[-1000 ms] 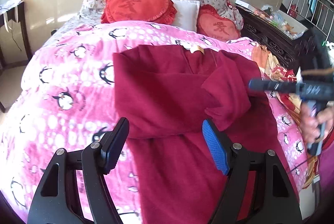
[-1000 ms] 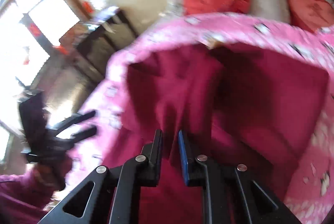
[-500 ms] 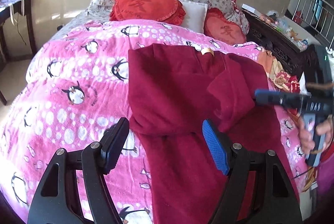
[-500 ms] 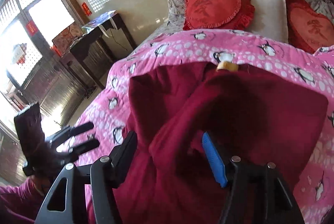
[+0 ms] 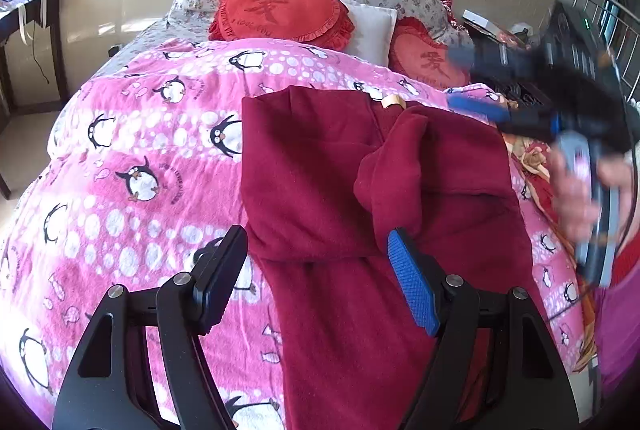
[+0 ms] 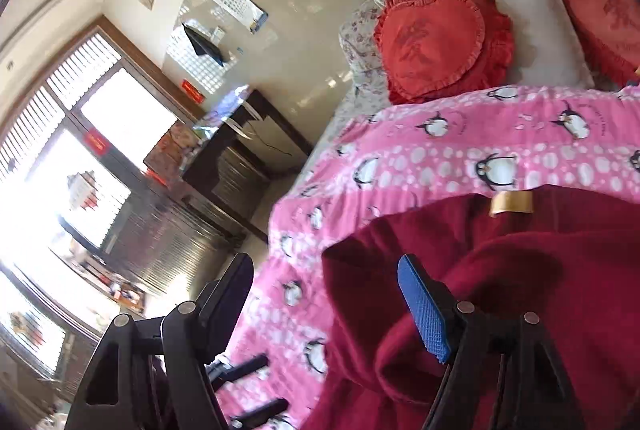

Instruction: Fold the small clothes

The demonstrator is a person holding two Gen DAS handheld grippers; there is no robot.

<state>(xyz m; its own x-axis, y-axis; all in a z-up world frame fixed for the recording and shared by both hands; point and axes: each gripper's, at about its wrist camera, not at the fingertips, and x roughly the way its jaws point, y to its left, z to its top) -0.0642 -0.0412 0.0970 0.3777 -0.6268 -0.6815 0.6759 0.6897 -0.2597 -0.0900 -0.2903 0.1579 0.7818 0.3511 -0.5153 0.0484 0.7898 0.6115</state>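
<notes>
A dark red fleece garment (image 5: 320, 169) lies on the pink penguin blanket (image 5: 140, 133), tan neck label (image 5: 394, 103) at its far end, both sleeves folded in over the chest. My left gripper (image 5: 316, 270) hovers open over its near left edge and holds nothing. My right gripper (image 5: 476, 81) shows blurred at the right, held by a hand above the garment's far right corner. In the right wrist view that gripper (image 6: 326, 302) has its jaws opening, with nothing pressed between them, over the garment (image 6: 500, 290) and its left edge. The left gripper (image 6: 252, 388) shows at the bottom.
Two red heart cushions (image 5: 280, 9) and a white pillow (image 5: 370, 29) lie at the bed's head. A dark desk (image 6: 248, 153) stands by the windows to the left. A dark carved bedside cabinet (image 5: 516, 93) and a metal rail (image 5: 600, 1) are on the right.
My right gripper was shut on the red sleeve; it has opened, let the sleeve drop onto the chest, and pulled up and away to the far right. The left gripper stayed open.
</notes>
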